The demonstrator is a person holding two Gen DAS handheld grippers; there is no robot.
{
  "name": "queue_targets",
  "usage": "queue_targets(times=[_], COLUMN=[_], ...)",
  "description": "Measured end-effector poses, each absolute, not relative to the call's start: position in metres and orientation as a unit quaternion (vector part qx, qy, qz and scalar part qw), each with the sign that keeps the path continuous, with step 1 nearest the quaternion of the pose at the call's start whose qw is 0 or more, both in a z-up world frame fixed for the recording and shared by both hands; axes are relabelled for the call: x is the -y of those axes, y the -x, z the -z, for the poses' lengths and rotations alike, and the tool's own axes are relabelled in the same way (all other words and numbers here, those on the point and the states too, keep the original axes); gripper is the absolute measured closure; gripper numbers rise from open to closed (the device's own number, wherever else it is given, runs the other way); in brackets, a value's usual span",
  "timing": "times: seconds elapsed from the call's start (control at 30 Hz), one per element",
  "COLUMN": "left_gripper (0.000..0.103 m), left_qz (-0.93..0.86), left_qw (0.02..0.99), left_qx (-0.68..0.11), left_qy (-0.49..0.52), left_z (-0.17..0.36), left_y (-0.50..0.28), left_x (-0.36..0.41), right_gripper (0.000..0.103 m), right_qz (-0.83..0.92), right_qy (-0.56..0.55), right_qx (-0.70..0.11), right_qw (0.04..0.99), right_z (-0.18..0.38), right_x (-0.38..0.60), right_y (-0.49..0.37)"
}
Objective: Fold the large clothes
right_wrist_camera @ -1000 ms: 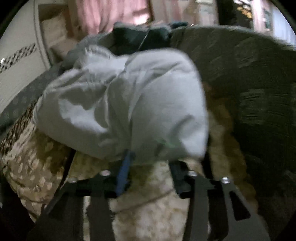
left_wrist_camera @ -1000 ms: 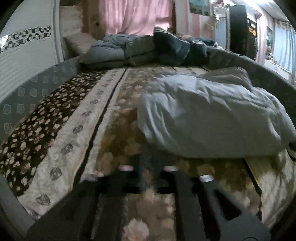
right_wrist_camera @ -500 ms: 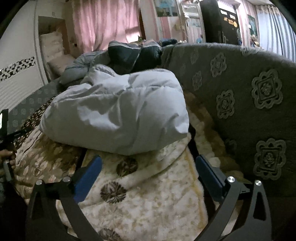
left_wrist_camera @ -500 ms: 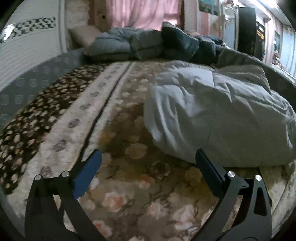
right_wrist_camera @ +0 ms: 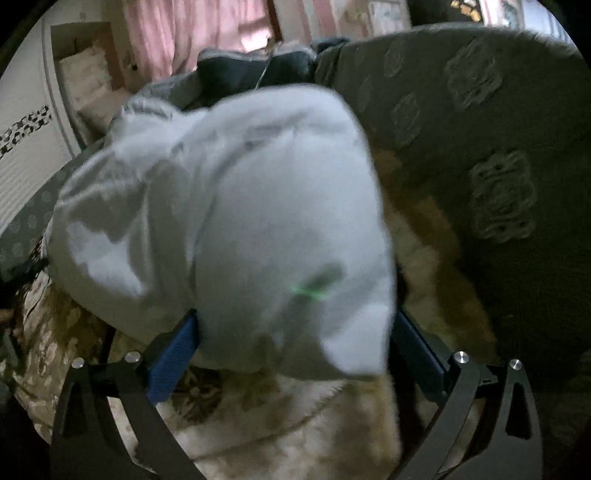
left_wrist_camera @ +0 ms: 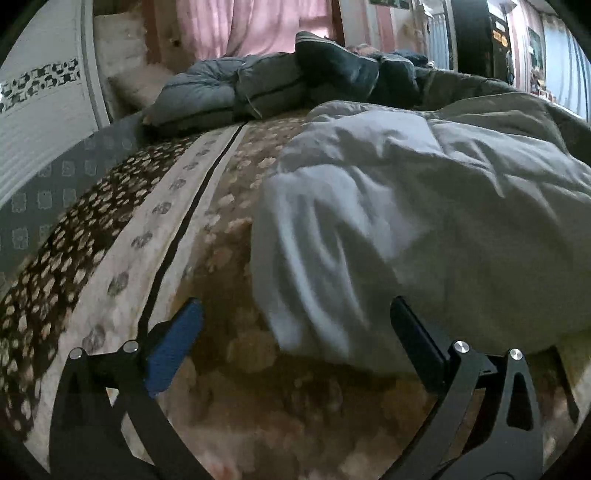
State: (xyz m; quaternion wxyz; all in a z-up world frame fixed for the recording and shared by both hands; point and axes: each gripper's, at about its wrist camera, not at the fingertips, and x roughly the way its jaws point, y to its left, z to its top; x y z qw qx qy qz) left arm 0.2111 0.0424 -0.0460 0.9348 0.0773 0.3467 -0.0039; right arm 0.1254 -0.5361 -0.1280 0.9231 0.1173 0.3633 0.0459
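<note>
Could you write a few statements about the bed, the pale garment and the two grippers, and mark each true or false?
1. The left gripper stands wide open. True.
2. The pale garment hangs on a rack. False: it lies bunched on the floral bedspread.
3. The right gripper has the garment's near edge between its fingers. True.
4. Pink curtains hang behind the bed. True.
5. The bedding heaped at the far end is bright red. False: it is grey and dark blue.

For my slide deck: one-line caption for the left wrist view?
Open left gripper approaches a crumpled pale garment on a floral bedspread.
</note>
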Motion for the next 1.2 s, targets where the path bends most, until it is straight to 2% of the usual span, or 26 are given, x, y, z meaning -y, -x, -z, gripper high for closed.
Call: queue_targets(times=[0.2,0.23,0.3,0.37,0.43,0.47,0.53,0.63,0.8,0.83,0.9,0.93,0.97,1.0,1.03,1.2], left_gripper=[0.003,0.010,0.026,0.060,0.081,0.089,0.094,0.095,0.095,0.094,0.084,0.073,0.048,0.030,0.003,0.003], left_qz=[0.029,0.032,0.035,0.037,0.040,0.043,0.048,0.065,0.086,0.084,0.058,0.040,0.019,0.008,-0.005,-0.011], left_qw=[0.935,0.934,0.934,0.934,0.937,0.939,0.941,0.944,0.938,0.936,0.937,0.941,0.949,0.953,0.960,0.969], left_qx=[-0.352,-0.353,-0.351,-0.344,-0.331,-0.327,-0.317,-0.310,-0.329,-0.339,-0.344,-0.336,-0.315,-0.303,-0.279,-0.237], left_qy=[-0.045,-0.042,-0.057,-0.087,-0.099,-0.102,-0.108,-0.096,-0.070,-0.051,-0.025,-0.010,-0.004,-0.004,-0.006,-0.065], left_z=[0.048,0.048,0.048,0.048,0.041,0.036,0.025,0.011,0.013,0.016,0.017,0.013,0.007,0.004,-0.002,-0.022], left_y=[-0.256,-0.259,-0.259,-0.254,-0.246,-0.240,-0.225,-0.189,-0.125,-0.118,-0.111,-0.102,-0.089,-0.081,-0.066,-0.023], left_x=[-0.032,-0.027,-0.014,-0.003,0.001,0.002,0.005,0.000,-0.009,-0.013,-0.024,-0.029,-0.032,-0.032,-0.031,-0.014], right_gripper=[0.002,0.003,0.016,0.038,0.050,0.054,0.062,0.069,0.073,0.068,0.051,0.029,0.010,0.005,0.002,0.002], right_qz=[-0.066,-0.068,-0.083,-0.089,-0.091,-0.090,-0.086,-0.052,-0.013,-0.006,0.026,0.048,0.064,0.072,0.072,-0.006], right_qy=[-0.095,-0.096,-0.103,-0.104,-0.105,-0.112,-0.125,-0.116,-0.121,-0.118,-0.123,-0.126,-0.128,-0.126,-0.123,-0.060], right_qx=[-0.365,-0.362,-0.351,-0.347,-0.345,-0.344,-0.337,-0.317,-0.302,-0.302,-0.289,-0.270,-0.244,-0.218,-0.206,-0.191], right_qw=[0.924,0.925,0.927,0.928,0.928,0.928,0.929,0.940,0.945,0.946,0.949,0.953,0.959,0.965,0.968,0.980], right_z=[0.130,0.129,0.125,0.120,0.119,0.119,0.117,0.109,0.104,0.102,0.094,0.087,0.077,0.066,0.059,0.046], right_x=[0.523,0.523,0.524,0.521,0.519,0.519,0.523,0.525,0.539,0.540,0.547,0.550,0.550,0.548,0.545,0.500], right_y=[-0.133,-0.133,-0.134,-0.135,-0.135,-0.133,-0.126,-0.112,-0.082,-0.076,-0.059,-0.045,-0.027,-0.009,0.003,0.041])
